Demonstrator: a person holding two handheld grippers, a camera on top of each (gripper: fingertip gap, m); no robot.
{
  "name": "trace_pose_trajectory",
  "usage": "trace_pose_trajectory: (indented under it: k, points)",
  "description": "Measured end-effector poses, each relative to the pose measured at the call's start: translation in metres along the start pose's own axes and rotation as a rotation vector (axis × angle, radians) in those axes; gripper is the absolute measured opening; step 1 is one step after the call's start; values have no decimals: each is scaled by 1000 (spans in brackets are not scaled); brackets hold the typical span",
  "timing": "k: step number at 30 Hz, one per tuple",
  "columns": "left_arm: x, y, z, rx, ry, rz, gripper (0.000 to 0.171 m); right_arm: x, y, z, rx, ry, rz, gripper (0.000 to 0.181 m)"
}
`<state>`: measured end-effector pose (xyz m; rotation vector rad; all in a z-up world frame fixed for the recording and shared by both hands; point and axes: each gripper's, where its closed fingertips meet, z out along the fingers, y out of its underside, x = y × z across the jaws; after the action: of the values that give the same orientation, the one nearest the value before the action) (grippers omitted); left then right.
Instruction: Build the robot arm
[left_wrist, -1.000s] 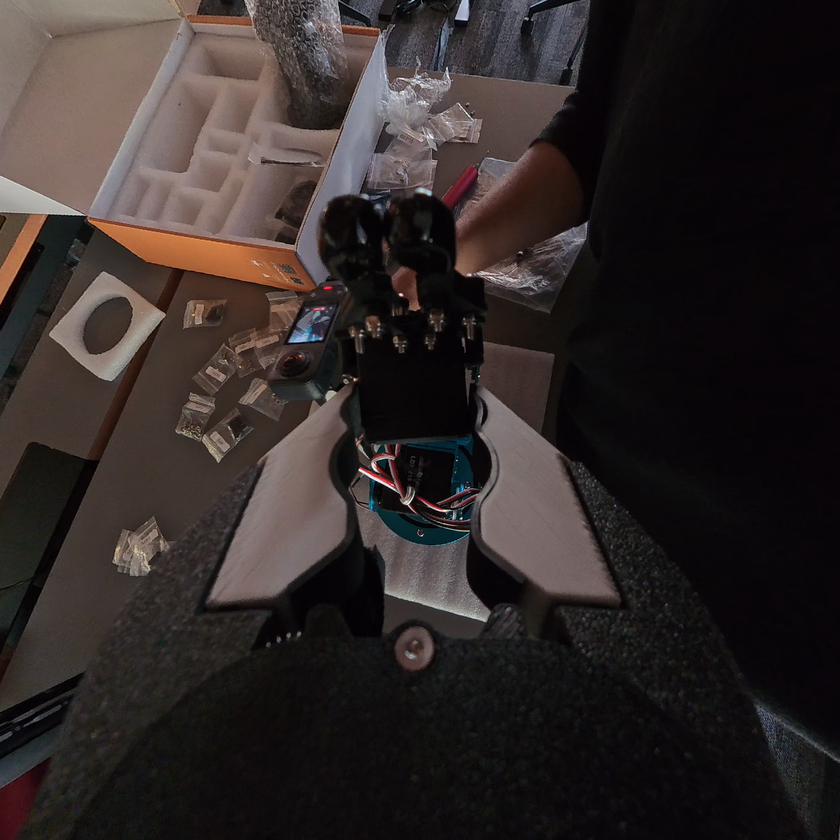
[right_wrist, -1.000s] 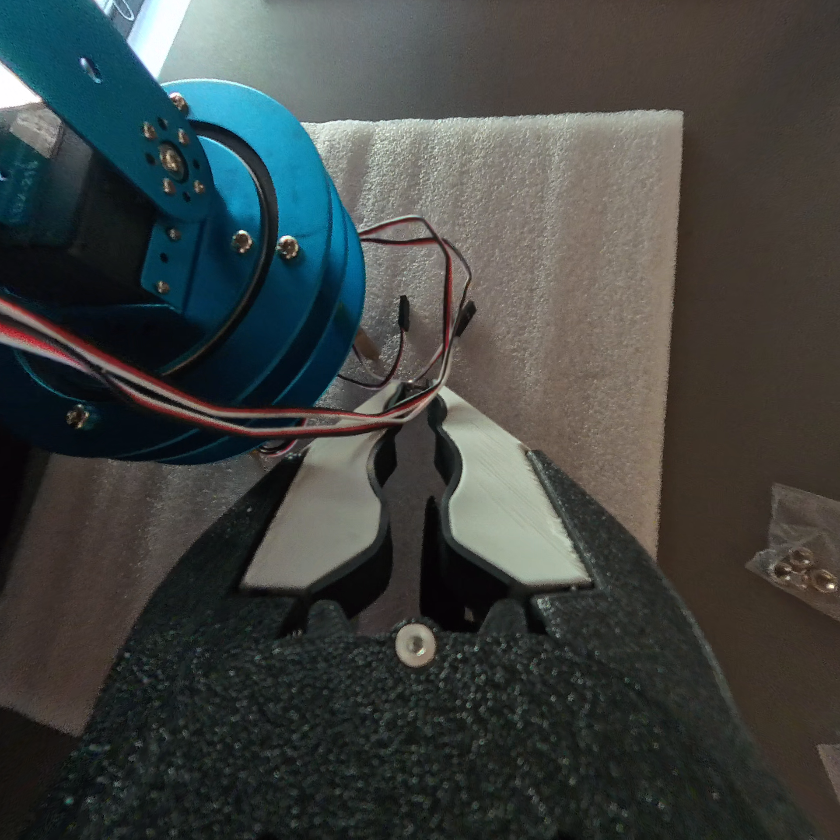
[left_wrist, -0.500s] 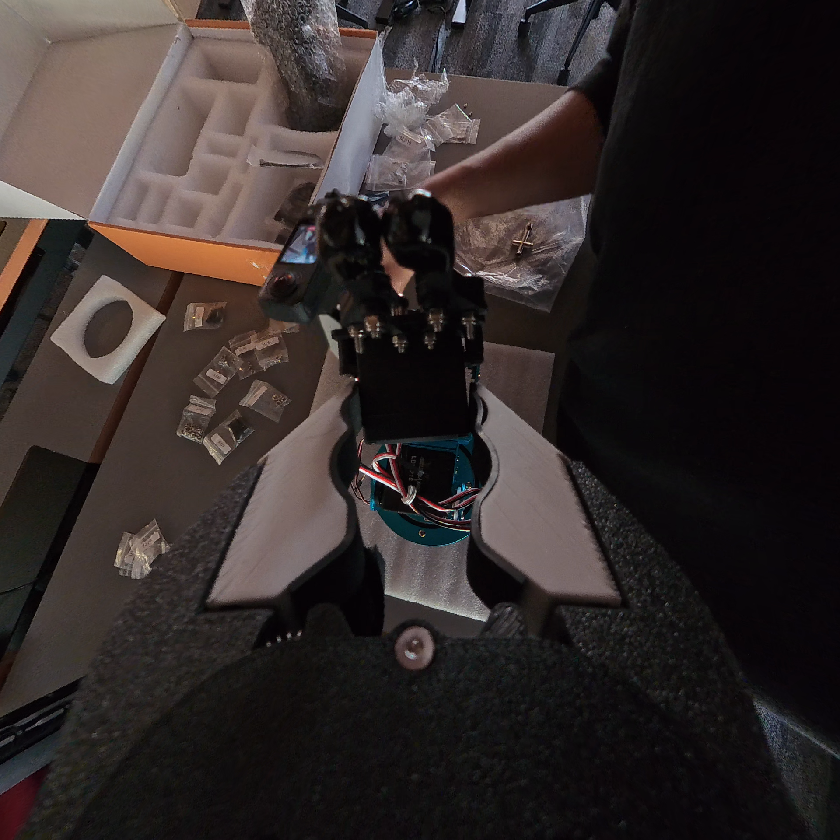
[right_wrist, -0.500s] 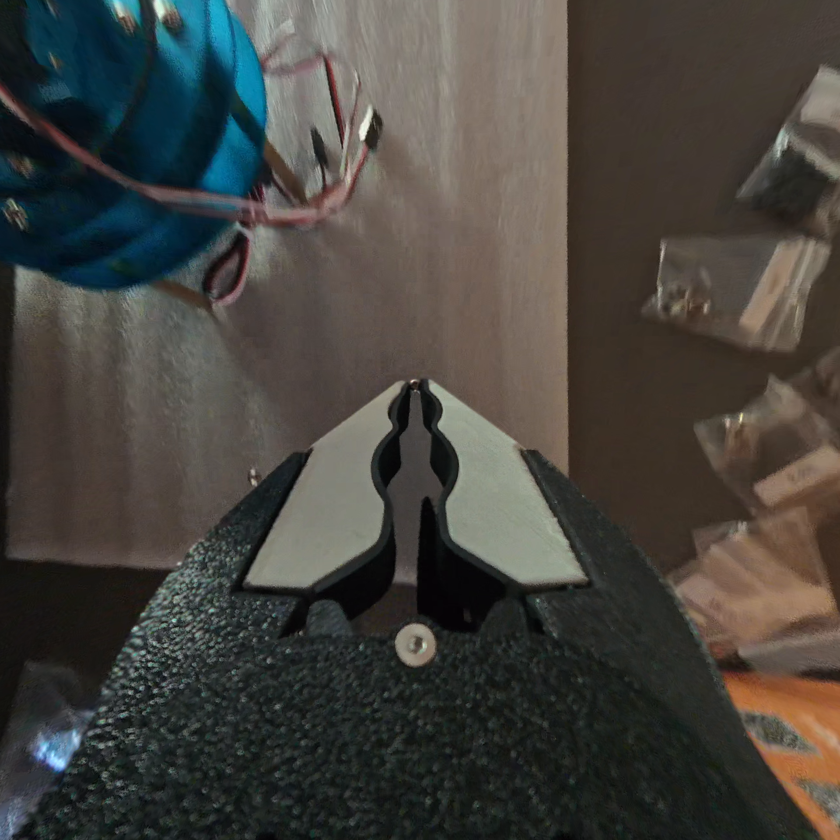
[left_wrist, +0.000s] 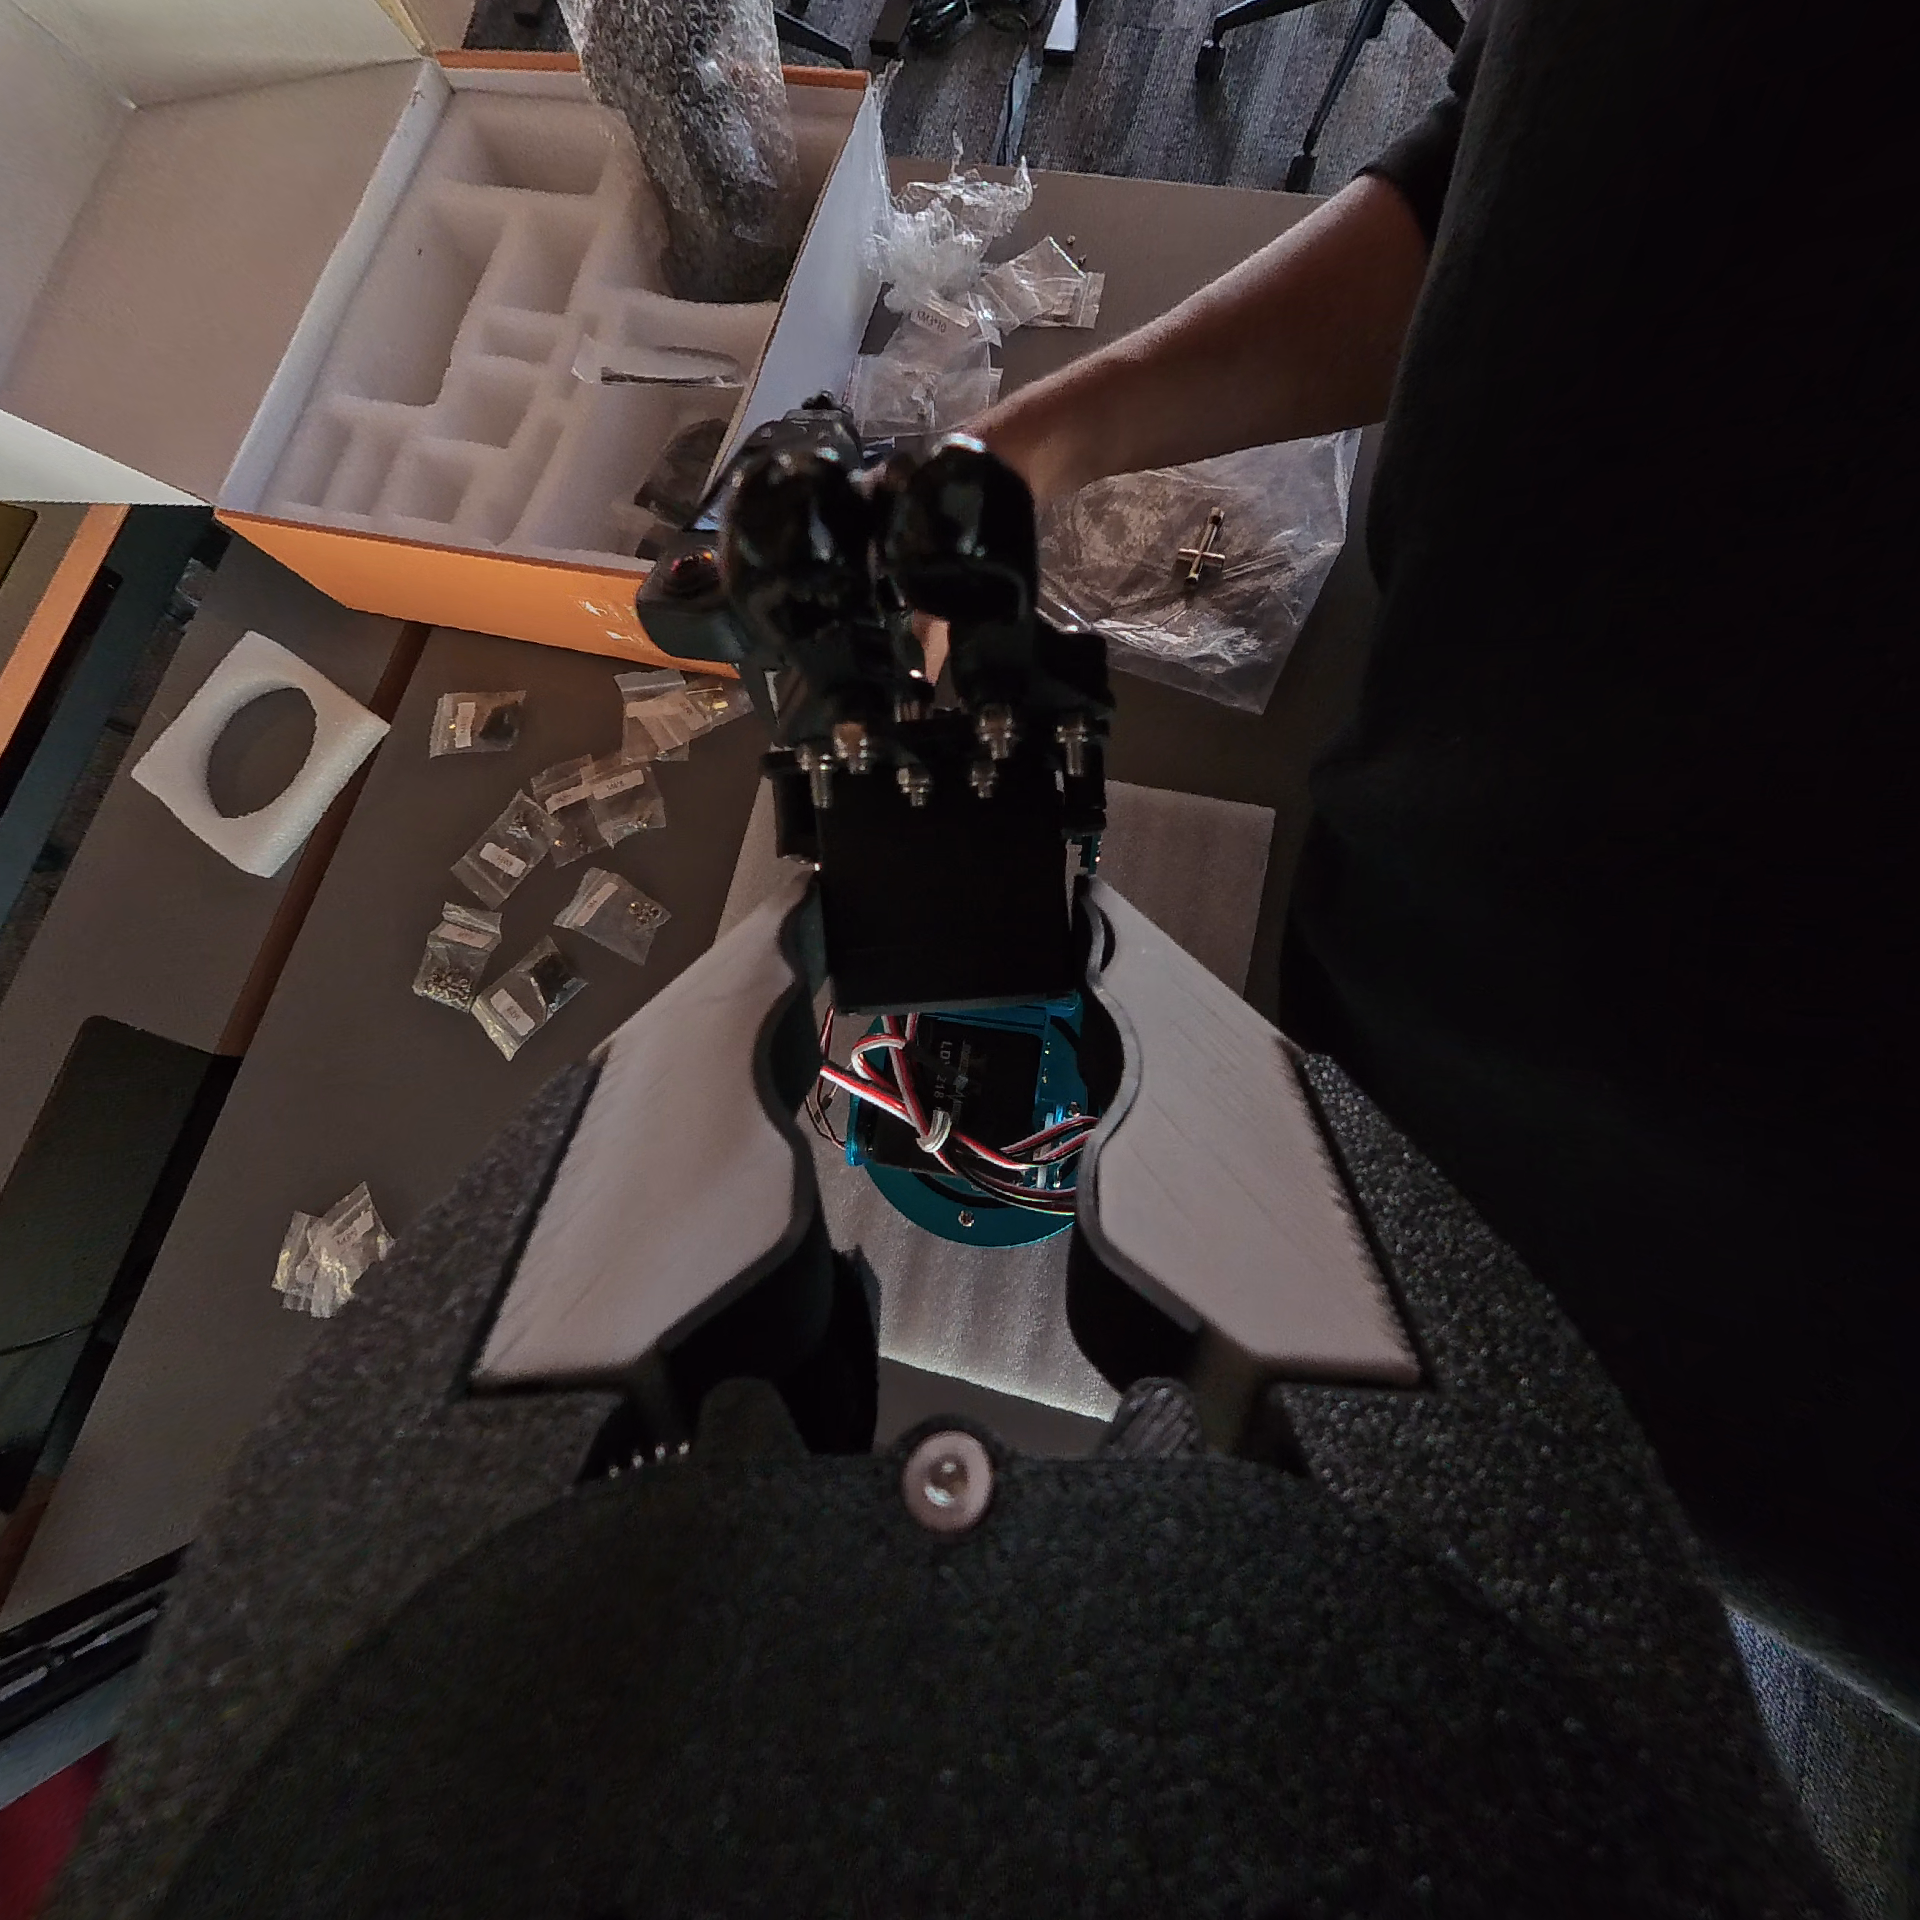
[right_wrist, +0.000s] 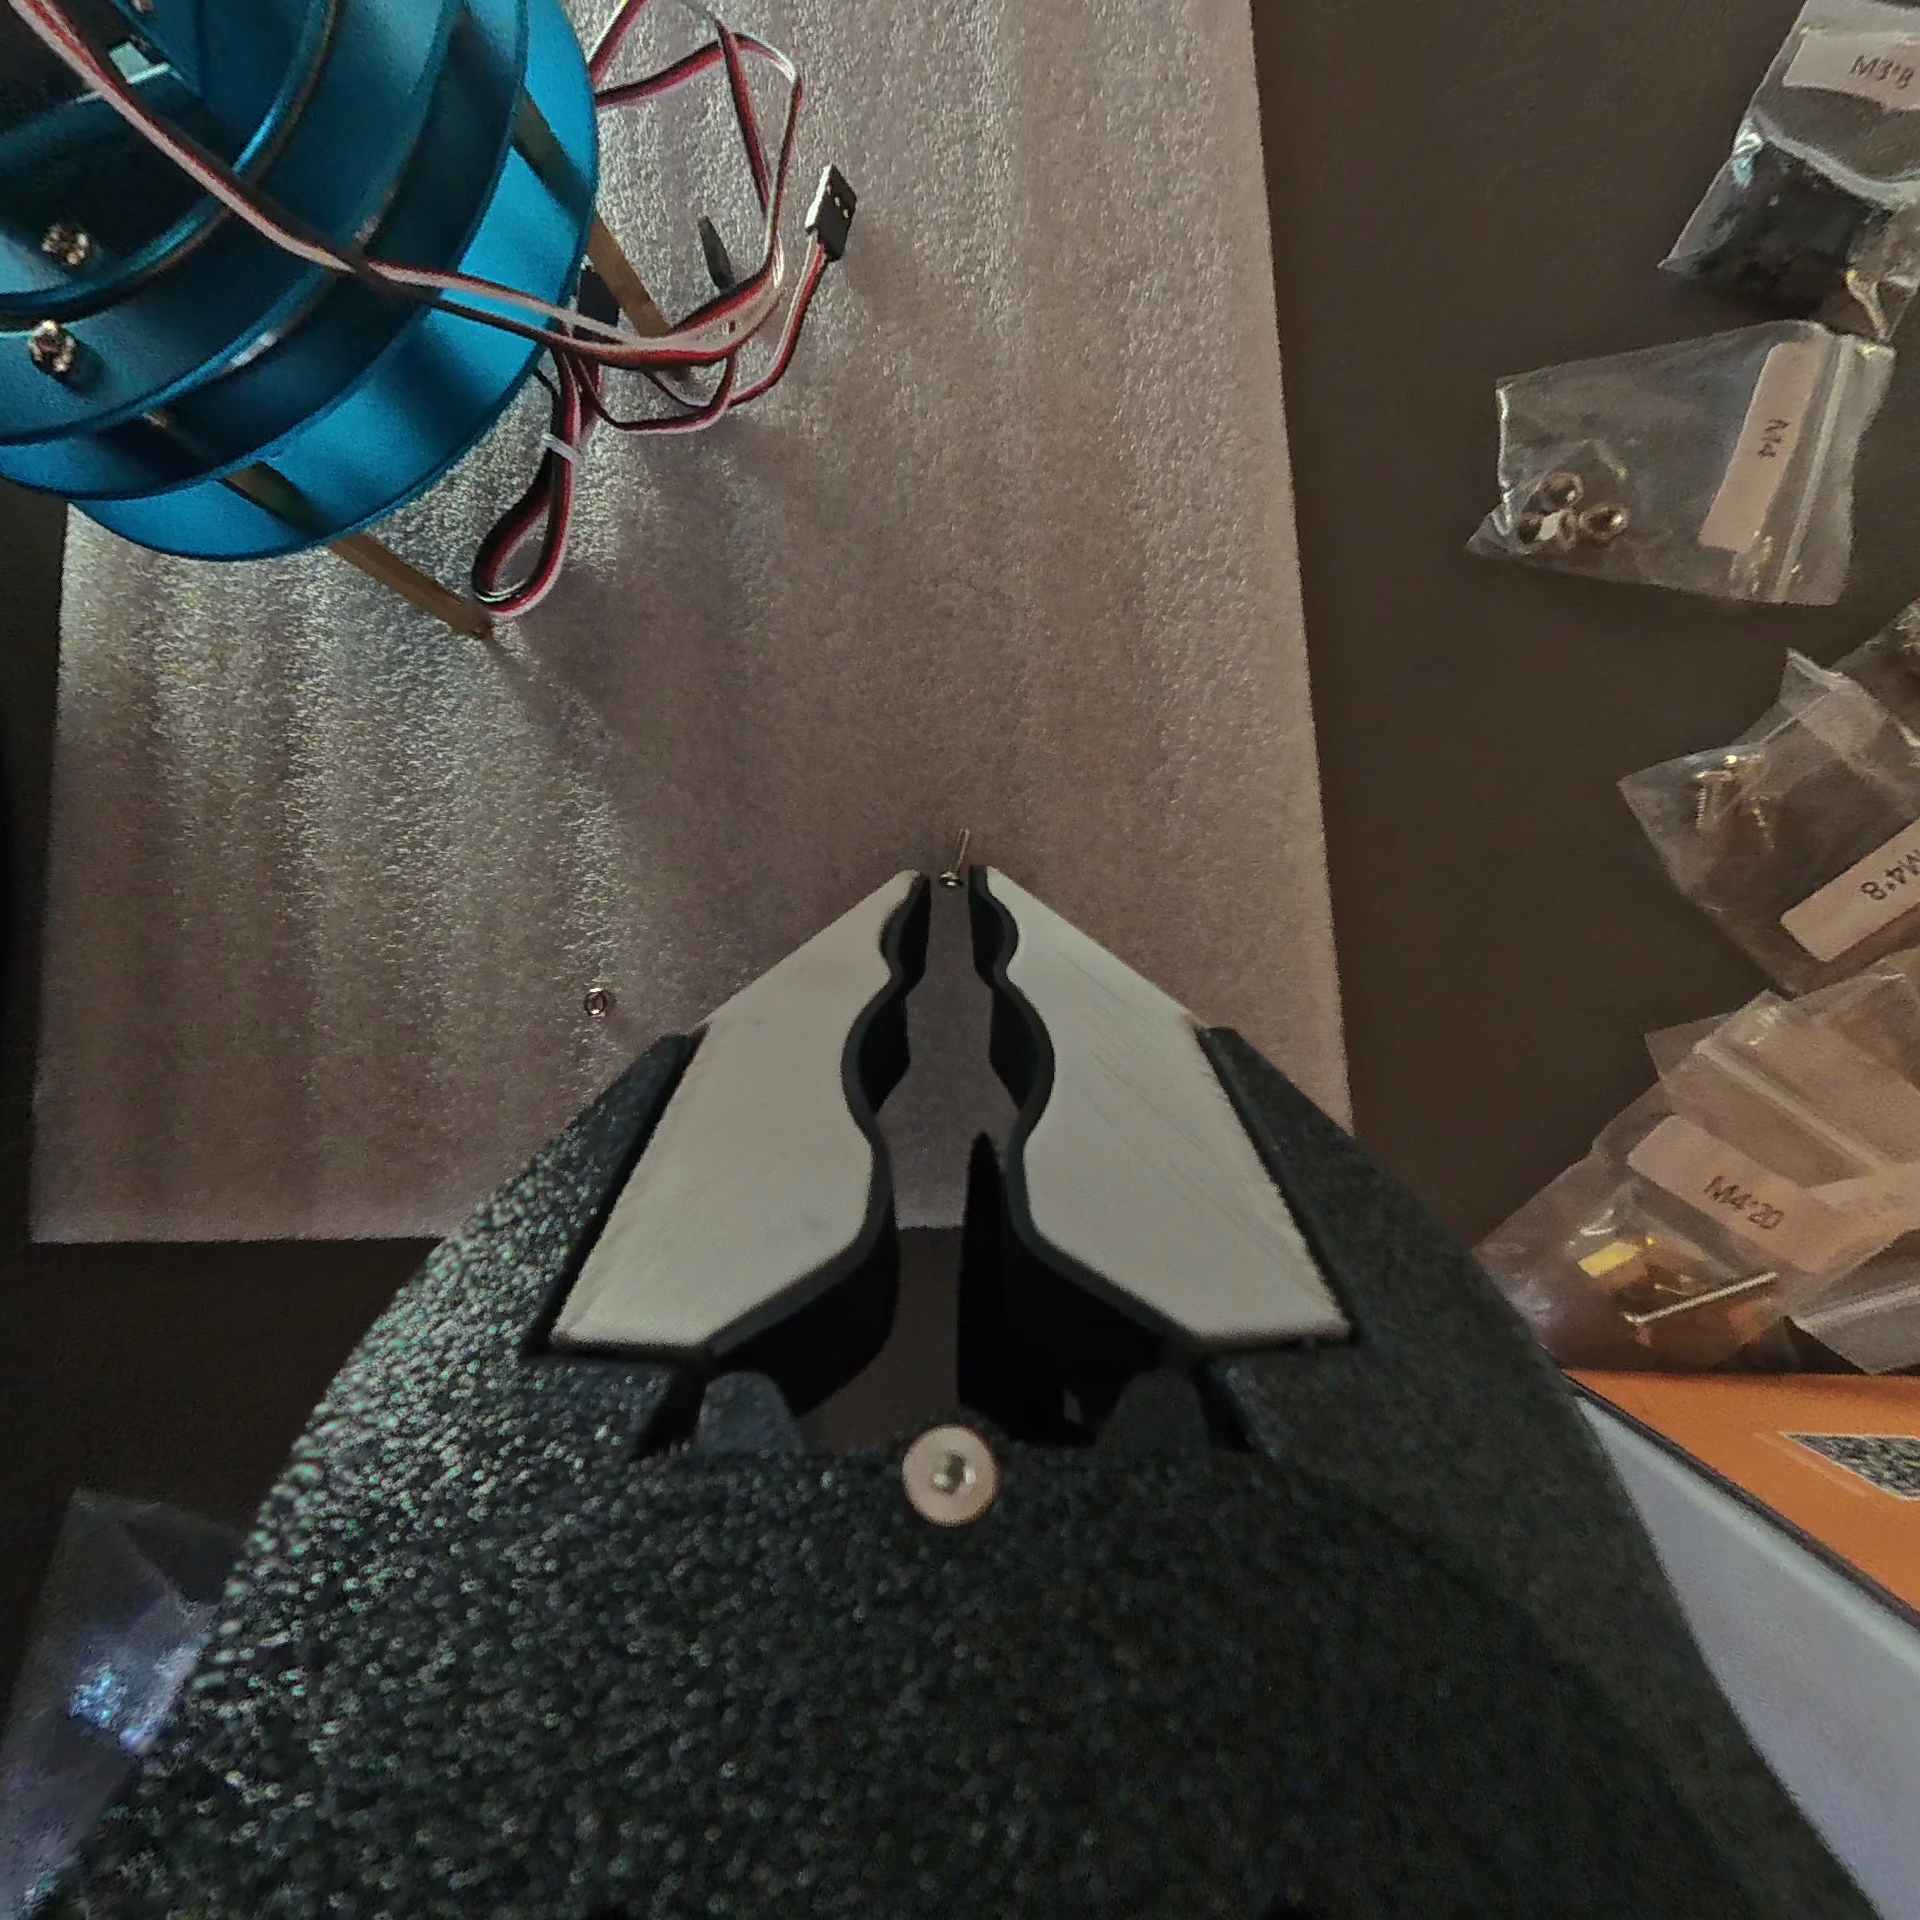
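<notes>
My left gripper (left_wrist: 940, 904) is shut on the black servo block (left_wrist: 935, 894) of a small robot arm, above its blue round base (left_wrist: 961, 1174). The arm's black claw (left_wrist: 873, 540) points away from me. My right gripper (right_wrist: 948, 881) hovers over a white foam sheet (right_wrist: 727, 727). Its fingers are a narrow gap apart, and a tiny screw (right_wrist: 953, 860) lies right at the tips without visible contact. The blue base (right_wrist: 260, 312) and its red, white and black wires (right_wrist: 727, 312) are at the upper left of the right wrist view. A small ring (right_wrist: 595, 1001) lies on the foam.
Small bags of hardware (right_wrist: 1714, 468) lie to the right, next to an orange box corner (right_wrist: 1766, 1475). In the left wrist view there are an open box with a white foam insert (left_wrist: 499, 312), more bags (left_wrist: 551, 883), a foam ring piece (left_wrist: 260, 748) and a person's arm (left_wrist: 1195, 384). The gap from one gripper's tips to the other's is roughly 30 centimeters.
My right gripper left the wires by the blue base, moved across the foam with its fingers shut, and now stands slightly parted at the tiny screw. My left gripper has kept its hold.
</notes>
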<state>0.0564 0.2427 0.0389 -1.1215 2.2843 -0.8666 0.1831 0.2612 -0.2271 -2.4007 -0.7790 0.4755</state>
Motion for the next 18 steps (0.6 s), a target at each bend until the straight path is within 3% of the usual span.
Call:
trace_pose_trajectory:
  k: [5, 11, 18]
  points:
    - [0, 0, 0, 1, -5, 1, 47, 1, 0, 1, 14, 72, -46, 4]
    - [-2, -1, 1, 7, -1, 2, 47, -4, -11, -15, 82, 53, -24, 3]
    - [-3, -2, 2, -3, 25, 14, 47, -48, -85, -95, 392, -164, -90, 3]
